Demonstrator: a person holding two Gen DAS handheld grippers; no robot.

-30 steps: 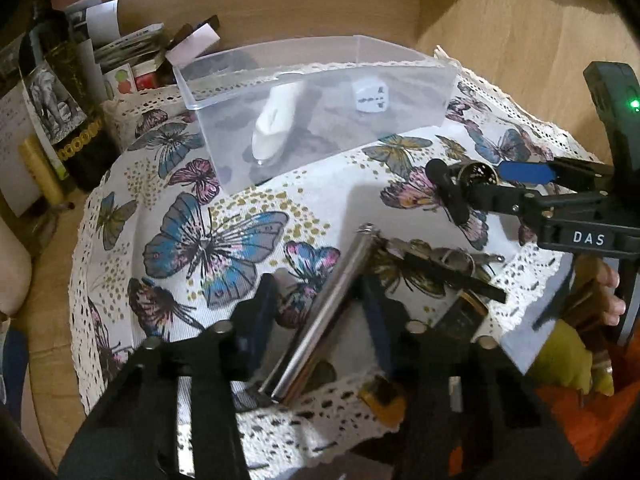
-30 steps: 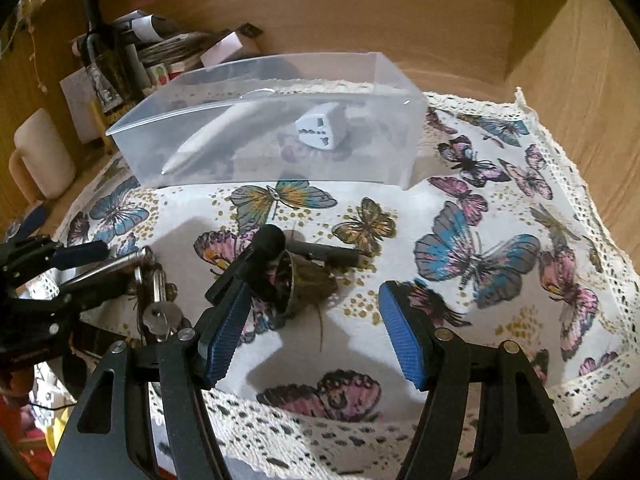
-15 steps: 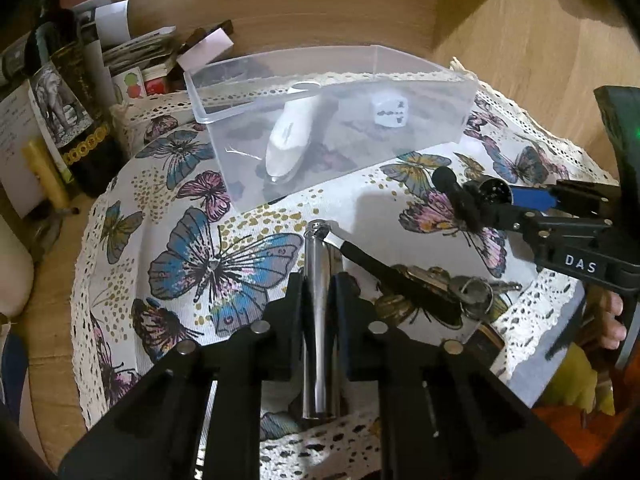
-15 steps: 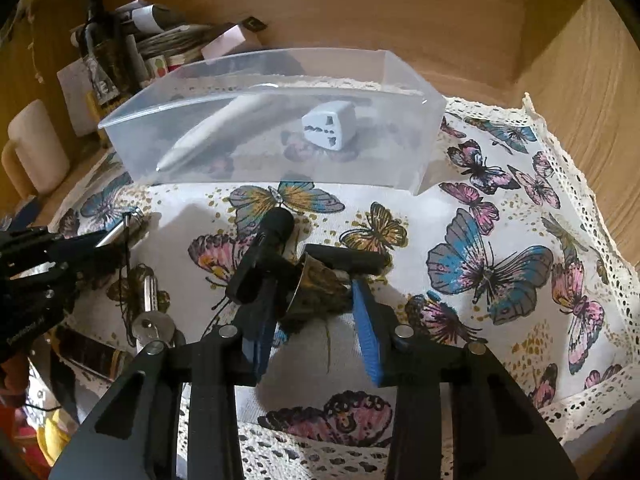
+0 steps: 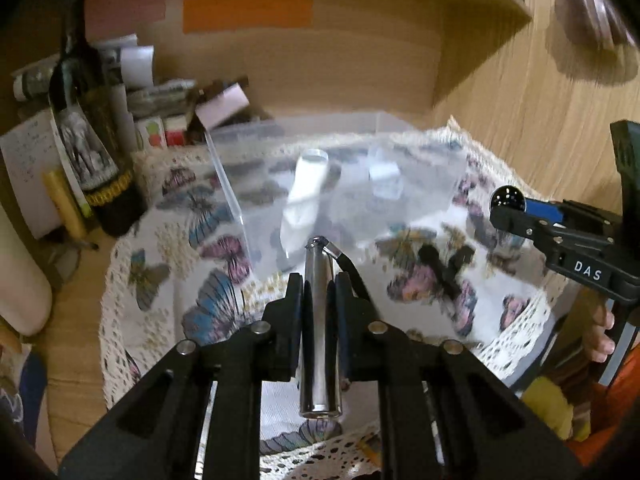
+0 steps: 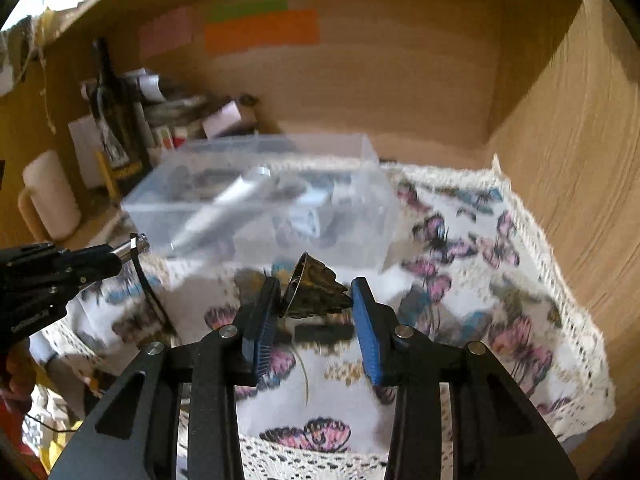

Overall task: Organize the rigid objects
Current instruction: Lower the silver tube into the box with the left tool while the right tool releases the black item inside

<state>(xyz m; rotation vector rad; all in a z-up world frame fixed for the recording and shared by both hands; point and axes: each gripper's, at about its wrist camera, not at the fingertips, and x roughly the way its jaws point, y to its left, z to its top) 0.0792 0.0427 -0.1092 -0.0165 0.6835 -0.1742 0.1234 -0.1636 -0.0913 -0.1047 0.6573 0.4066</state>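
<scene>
While lifted, left tongs [image 5: 318,292] clamping metal cylinder [image 5: 319,328], right tongs [image 6: 314,308] gripping brass bell [image 6: 314,292].

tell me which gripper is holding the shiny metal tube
The left gripper: its fingers clamp the metal tube. The right gripper holds a small brass bell instead.

Home setting, a wooden desk or shelf nook: surface [image 6: 568,216] covered by a butterfly-print lace-edged cloth [image 6: 472,280], cluttered corner with a dark bottle [image 5: 86,128], papers [image 5: 28,168], a cream mug [image 6: 50,196], coloured sticky notes [image 6: 262,30] on the wood back panel, clear plastic box [image 6: 264,196].
</scene>
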